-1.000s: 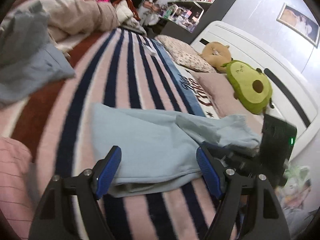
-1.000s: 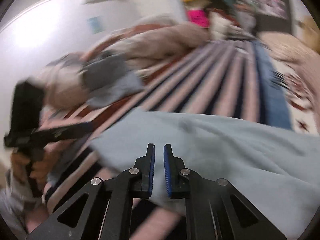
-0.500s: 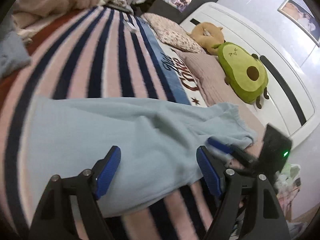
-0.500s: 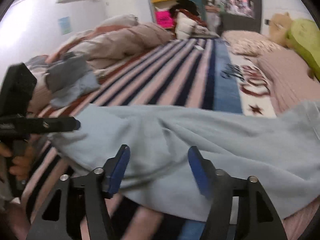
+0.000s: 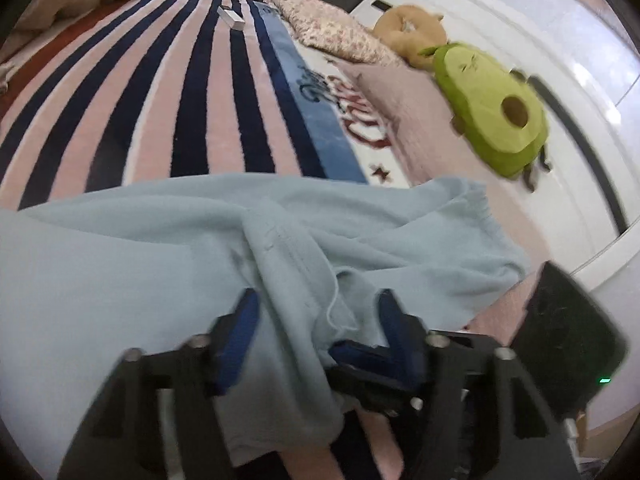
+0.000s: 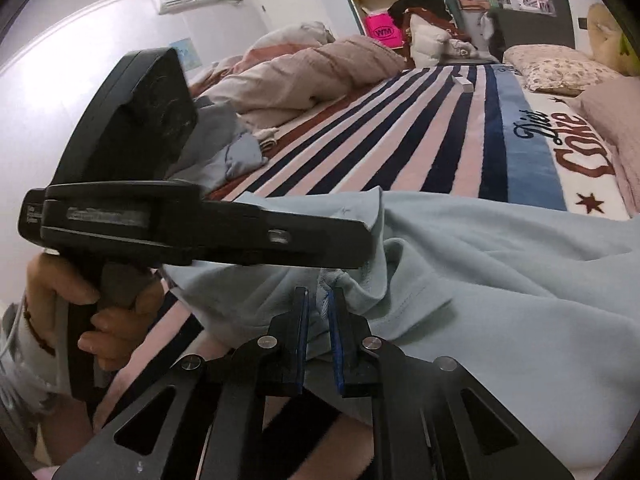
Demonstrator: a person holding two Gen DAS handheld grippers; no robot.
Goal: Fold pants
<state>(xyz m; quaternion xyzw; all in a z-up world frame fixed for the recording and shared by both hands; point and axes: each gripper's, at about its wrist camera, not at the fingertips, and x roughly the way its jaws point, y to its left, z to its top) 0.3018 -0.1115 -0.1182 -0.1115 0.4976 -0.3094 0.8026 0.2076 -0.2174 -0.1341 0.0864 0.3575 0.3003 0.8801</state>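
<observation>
The light blue pants lie across a striped bed blanket; they also fill the right wrist view. My left gripper is open, its jaws straddling a bunched ridge of the fabric near the near edge. My right gripper is shut on a fold of the pants' edge. The left gripper's black body reaches across the right wrist view, its tip over the cloth. The right gripper's body shows at the lower right of the left wrist view.
An avocado plush and a tan plush lie by the white headboard. Pillows, a pink duvet and a heap of grey-blue clothes sit at the far side. A small white box lies on the blanket.
Both grippers have moved in close together over the pants' near edge. The right gripper has gone from open to shut on a fold. The left gripper stays open, now narrower.
</observation>
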